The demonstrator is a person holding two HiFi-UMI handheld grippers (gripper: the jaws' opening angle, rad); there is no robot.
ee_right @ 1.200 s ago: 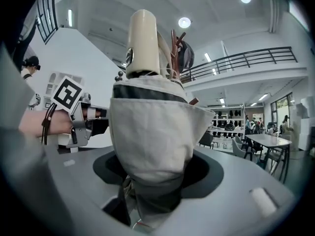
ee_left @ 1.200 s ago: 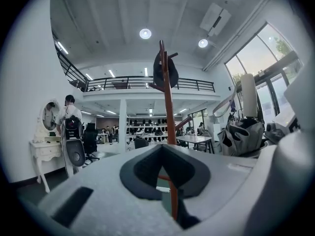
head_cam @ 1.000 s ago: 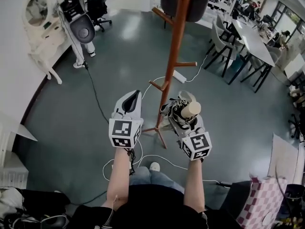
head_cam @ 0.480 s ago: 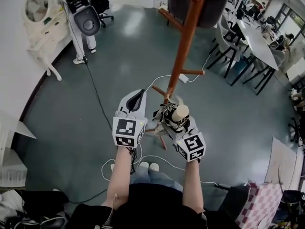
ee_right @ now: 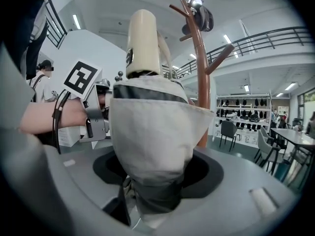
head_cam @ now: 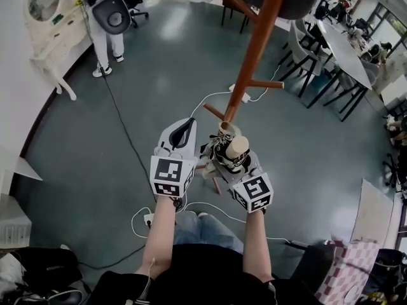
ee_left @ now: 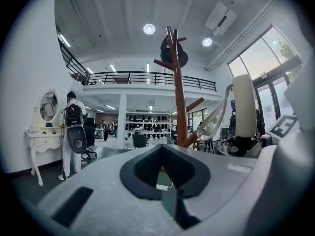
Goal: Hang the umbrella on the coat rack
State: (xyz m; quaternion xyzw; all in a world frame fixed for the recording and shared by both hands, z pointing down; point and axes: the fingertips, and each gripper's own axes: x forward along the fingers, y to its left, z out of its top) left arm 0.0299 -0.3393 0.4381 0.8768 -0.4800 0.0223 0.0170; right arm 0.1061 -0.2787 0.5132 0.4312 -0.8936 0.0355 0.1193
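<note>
1. The right gripper is clamped on the folded umbrella. Its jaws press on the grey and white fabric bundle low down.
2. The umbrella stands upright in that grip, and its cream handle is at the top.
3. The left gripper has its jaws together and holds nothing. It sits just left of the right gripper, at about the same height.
4. The wooden coat rack rises just beyond the umbrella, and its pole leans toward the far right in the head view. The umbrella is near the rack's lower pegs and hangs on none of them.
5. A dark item hangs near the top of the rack.
6. A white cable runs over the grey floor by the rack's foot.
7. At far left a person in white stands beside a white dressing table.
</note>
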